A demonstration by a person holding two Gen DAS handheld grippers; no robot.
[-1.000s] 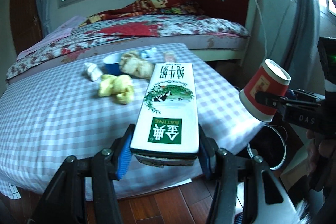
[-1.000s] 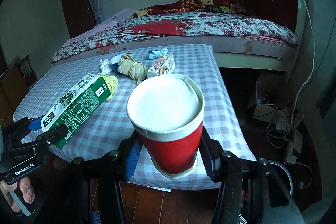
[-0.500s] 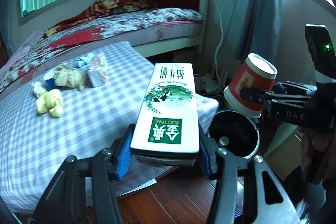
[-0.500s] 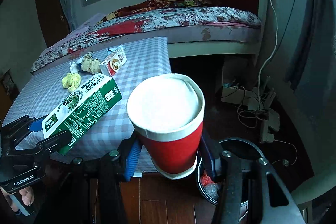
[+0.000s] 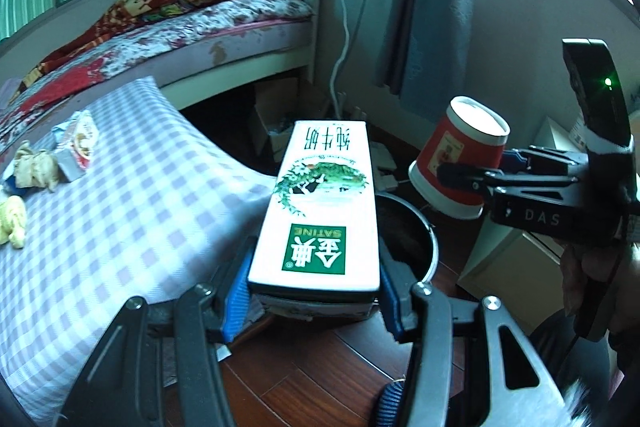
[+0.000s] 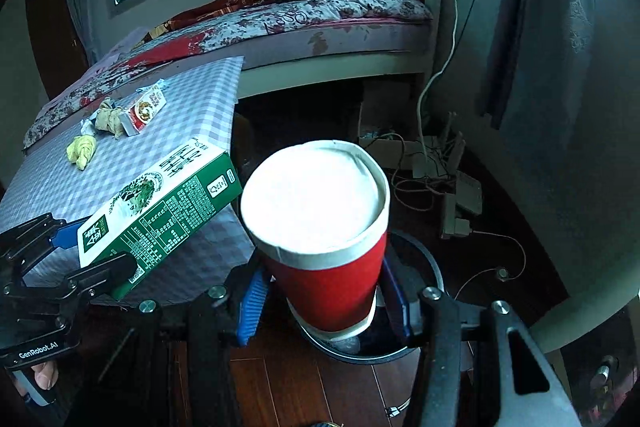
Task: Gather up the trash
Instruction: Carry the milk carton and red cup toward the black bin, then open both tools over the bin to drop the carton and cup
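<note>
**Both grippers loaded and hanging over the bin, still plenty left on the table**

The left gripper [image 5: 314, 301] is clamped on a milk carton [image 5: 320, 203], blue pads pressed against both long sides, with the carton sticking straight out in front. The right gripper [image 6: 322, 301] is squeezed around a red paper cup [image 6: 320, 239], holding it low on the body with the open mouth facing the camera. It looks empty from where I'm standing.

Both are held off the edge of the table [image 5: 132, 211], near a round dark trash bin [image 5: 420, 247] on the wood floor. In the right wrist view the cup sits right above the bin's rim [image 6: 424, 267]. The carton's far end reaches over the bin in the left view, though I can't say it's lined up dead centre.

Progress, as I read it: two pieces are picked up and nearly delivered, but neither is dropped yet. Something's already in the bin, too dark to tell what. Left on the checkered cloth: a small snack box [image 6: 145, 109], a crumpled brownish wad [image 6: 109, 117] touching it, and a yellow crumpled wad [image 6: 82, 149] a bit apart. So roughly halfway, I'd guess.
</note>
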